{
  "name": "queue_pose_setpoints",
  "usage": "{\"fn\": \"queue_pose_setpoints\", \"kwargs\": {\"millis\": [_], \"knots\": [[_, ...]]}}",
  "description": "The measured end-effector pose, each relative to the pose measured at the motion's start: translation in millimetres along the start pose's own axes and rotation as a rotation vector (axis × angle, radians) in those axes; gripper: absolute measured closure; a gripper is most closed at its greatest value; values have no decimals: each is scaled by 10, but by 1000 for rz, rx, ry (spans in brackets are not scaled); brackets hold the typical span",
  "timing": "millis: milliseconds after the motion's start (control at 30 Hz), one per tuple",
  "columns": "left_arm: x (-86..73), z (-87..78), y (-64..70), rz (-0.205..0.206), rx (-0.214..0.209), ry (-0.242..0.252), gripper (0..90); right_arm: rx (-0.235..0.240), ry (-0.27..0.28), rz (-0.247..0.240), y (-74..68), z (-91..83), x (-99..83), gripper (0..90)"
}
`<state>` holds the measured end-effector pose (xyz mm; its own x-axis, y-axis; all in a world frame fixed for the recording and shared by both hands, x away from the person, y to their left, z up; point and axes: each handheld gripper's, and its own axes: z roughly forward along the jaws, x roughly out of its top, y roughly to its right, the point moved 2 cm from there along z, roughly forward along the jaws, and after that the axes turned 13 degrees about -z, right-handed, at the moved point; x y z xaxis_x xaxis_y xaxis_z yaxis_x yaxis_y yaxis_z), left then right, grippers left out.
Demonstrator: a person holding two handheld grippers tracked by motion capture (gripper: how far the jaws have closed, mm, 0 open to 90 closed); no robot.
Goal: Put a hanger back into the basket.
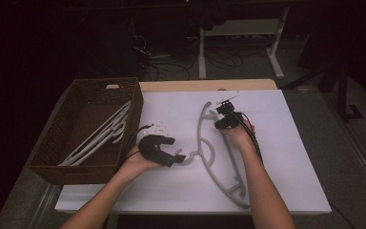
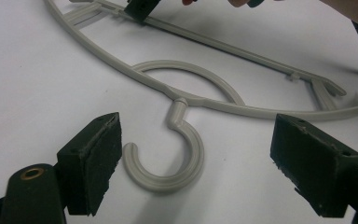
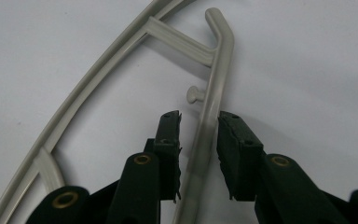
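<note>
A grey plastic hanger [image 1: 213,170] lies flat on the white table top [image 1: 286,157]. Its hook [image 2: 168,158] points toward my left gripper [image 1: 175,149]. In the left gripper view that gripper [image 2: 198,122] stands wide open, one jaw on either side of the hook and neither touching it. My right gripper [image 1: 223,110] is at the hanger's far end. In the right gripper view it [image 3: 200,117] straddles the hanger's straight bar [image 3: 212,107], open only a little, with slim gaps between the pads and the bar.
A brown wicker basket [image 1: 76,174] stands at the table's left edge with grey hangers [image 1: 100,136] lying in it. A wooden strip [image 1: 209,85] runs along the far edge. Beyond it are cables and a table frame on the dark floor.
</note>
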<state>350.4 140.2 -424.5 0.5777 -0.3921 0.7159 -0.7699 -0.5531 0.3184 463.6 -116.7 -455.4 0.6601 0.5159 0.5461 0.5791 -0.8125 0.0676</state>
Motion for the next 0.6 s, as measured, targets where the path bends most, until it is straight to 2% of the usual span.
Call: {"fn": "queue_pose_setpoints", "kwargs": {"millis": [100, 133, 200, 267, 433, 533, 600], "knots": [[1, -1, -1, -1, 1, 0, 170, -3, -20, -10, -13, 20, 32, 691], [1, -2, -1, -2, 1, 0, 171, -27, -51, -27, -23, 45, 45, 699], [0, -3, 0, -1, 1, -1, 170, -34, -72, -36, -24, 81, 34, 713], [-1, -2, 1, 0, 1, -1, 170, -26, -68, -24, -14, 85, 28, 726], [1, 1, 0, -1, 3, -2, 171, -18, -70, -32, -8, 87, 34, 743], [2, 3, 1, -1, 2, -2, 170, 0, -51, -36, 1, 98, 45, 801], [2, 6, 1, -1, 2, -4, 170, -6, -56, -82, -27, 107, 72, 805]]}}
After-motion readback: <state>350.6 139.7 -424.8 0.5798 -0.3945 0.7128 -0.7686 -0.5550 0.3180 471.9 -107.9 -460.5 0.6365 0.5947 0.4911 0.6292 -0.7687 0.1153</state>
